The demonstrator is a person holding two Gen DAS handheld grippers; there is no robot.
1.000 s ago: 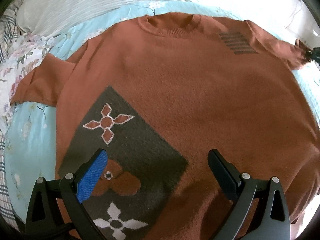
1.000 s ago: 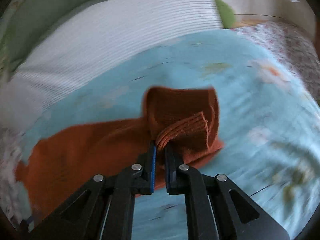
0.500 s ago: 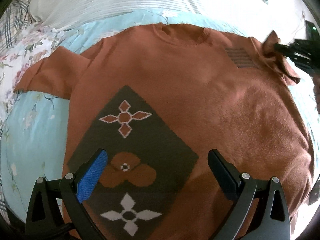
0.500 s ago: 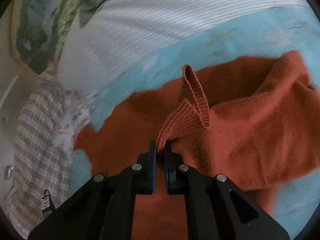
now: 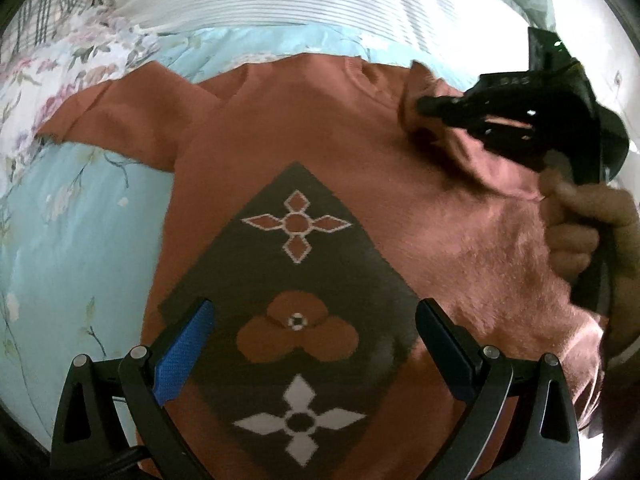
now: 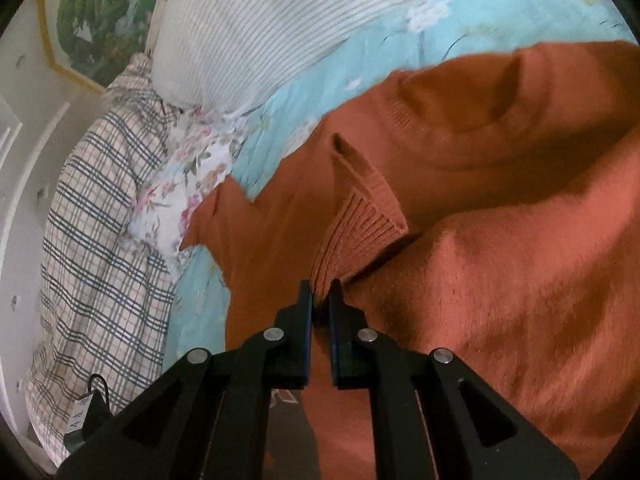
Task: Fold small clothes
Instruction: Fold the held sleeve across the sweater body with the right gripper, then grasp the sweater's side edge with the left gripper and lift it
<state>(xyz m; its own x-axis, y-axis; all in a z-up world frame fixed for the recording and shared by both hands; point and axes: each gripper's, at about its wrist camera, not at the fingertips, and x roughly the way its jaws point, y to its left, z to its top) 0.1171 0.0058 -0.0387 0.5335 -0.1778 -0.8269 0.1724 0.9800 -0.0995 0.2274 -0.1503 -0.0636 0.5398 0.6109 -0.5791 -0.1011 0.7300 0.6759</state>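
Left gripper [image 5: 312, 340]: jaws spread wide, nothing between them, fingers hanging above the lower front of the sweater [image 5: 400, 184]; whether the tips touched the knit could not be told. Blue pad [image 5: 184, 354] visible on the left finger, at about 7 o'clock in the left wrist view.

Right gripper [image 6: 320, 300]: jaws clenched on the ribbed sleeve cuff [image 6: 360, 216], only a narrow slit between them, filled by the knit. Cuff stood up from the tips toward 12 o'clock, folded edge flared open. In the left wrist view the same gripper sat at 2 o'clock, tips over the sweater's right shoulder, sleeve doubled inward across the chest; the person's hand [image 5: 588, 228] wrapped its handle at 3 o'clock.

Sweater: rust-orange, front up, spread on the light blue floral bedsheet [image 5: 72, 240]. Dark diamond panel [image 5: 296, 280] with flower motifs at centre, running down to 6 o'clock. Other sleeve [image 5: 116, 120] lay flat out toward 10 o'clock. Collar [image 6: 472, 108] at 1 o'clock in the right wrist view.

Surroundings: striped pillow [image 6: 256, 24] at 12 o'clock, plaid fabric [image 6: 92, 220] at 9 o'clock.
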